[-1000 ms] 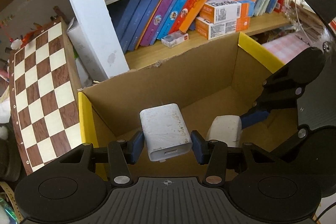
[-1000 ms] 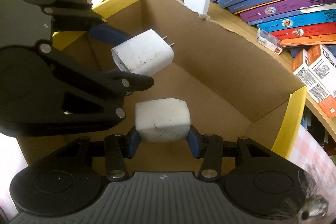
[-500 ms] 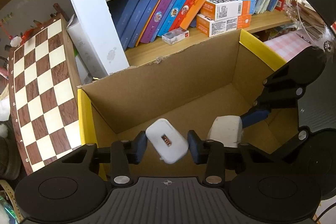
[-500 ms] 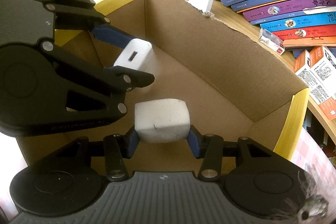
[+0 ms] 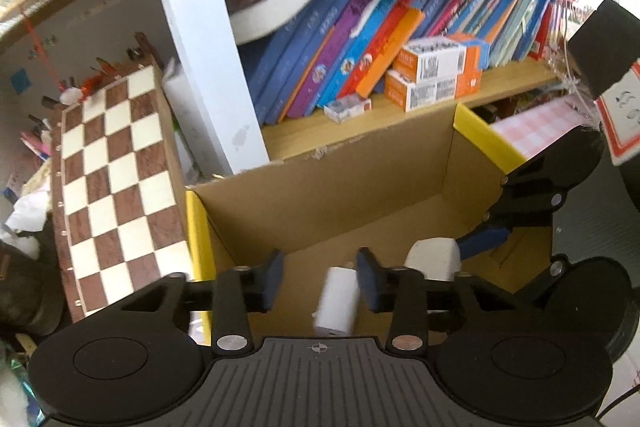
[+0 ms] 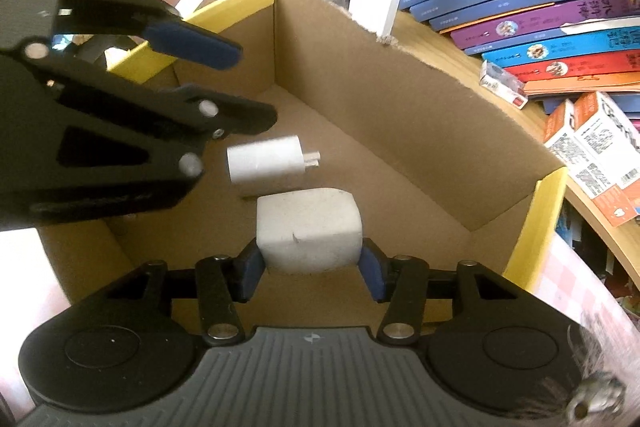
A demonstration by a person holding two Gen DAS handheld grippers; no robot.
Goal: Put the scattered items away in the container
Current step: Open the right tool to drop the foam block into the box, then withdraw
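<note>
Behind the cardboard box (image 6: 400,131) stand a bookshelf (image 5: 400,123) of leaning books and a chessboard (image 5: 116,187) propped at its left. Your left gripper (image 5: 319,277) hangs over the box with its fingers spread apart, gripping nothing; the white charger (image 6: 266,165) is loose inside the box beneath them. Your right gripper (image 6: 310,265) has its fingers clamped on a white block (image 6: 308,233) above the box floor.

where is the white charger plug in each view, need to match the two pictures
Left wrist: the white charger plug sits low at centre, between the open left gripper's fingers, blurred.
Right wrist: it is left of centre, just above the white block held by the right gripper.
Shared landmark: the cardboard box's yellow-edged walls.
</note>
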